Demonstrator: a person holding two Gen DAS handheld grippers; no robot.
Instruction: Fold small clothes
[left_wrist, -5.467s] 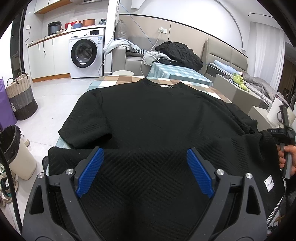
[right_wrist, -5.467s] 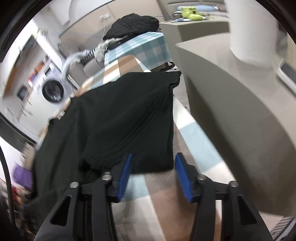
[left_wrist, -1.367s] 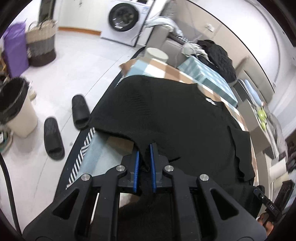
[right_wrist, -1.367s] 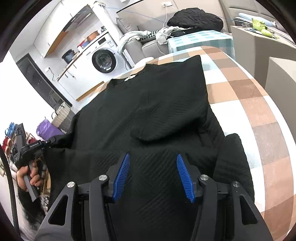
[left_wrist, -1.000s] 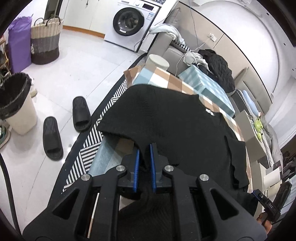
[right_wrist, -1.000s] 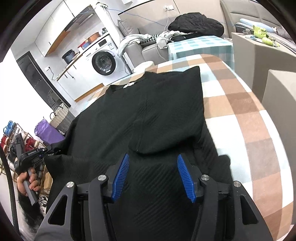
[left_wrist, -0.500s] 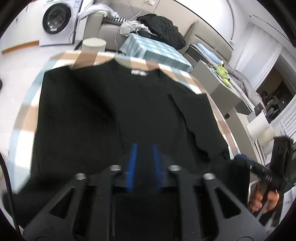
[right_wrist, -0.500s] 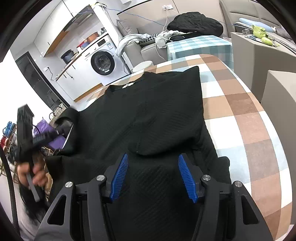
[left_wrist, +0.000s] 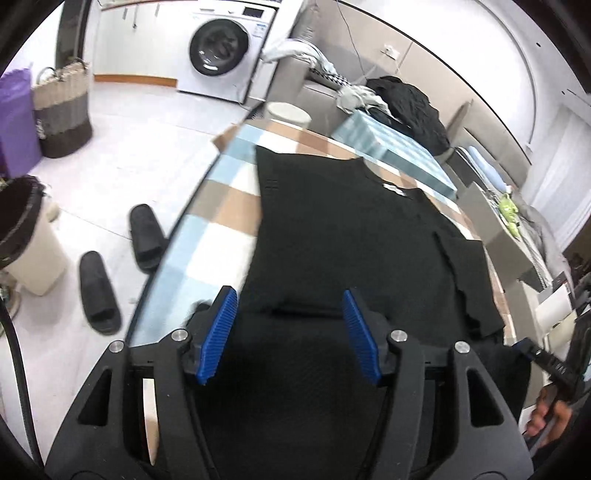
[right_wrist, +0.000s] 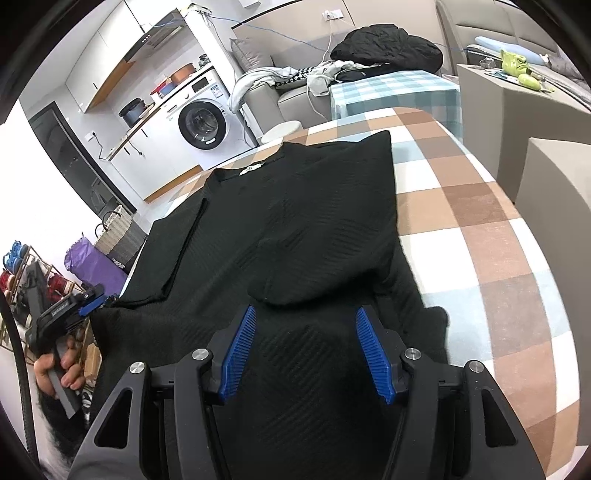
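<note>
Black textured knit shirt (right_wrist: 295, 221), short-sleeved, spread flat on checked cloth, neckline with white label at far end. Both side edges turned inward: 2 sleeves lying on top of the body, 1 along each side. Near hem reaching table's front edge, slightly rumpled at right corner.

Both grippers built alike: matte black plastic frames with triangular cut-outs in the arms, silver round-head screws at the pivots. Left gripper (left_wrist: 288, 334) and right gripper (right_wrist: 304, 356) each fitted with two blue ribbed pads (right_wrist: 236, 356) set on black finger blocks. A black cable (left_wrist: 16, 373) is seen at the left edge of each wrist view. White lettering is printed on the black body of the left gripper, too small to be read.
</note>
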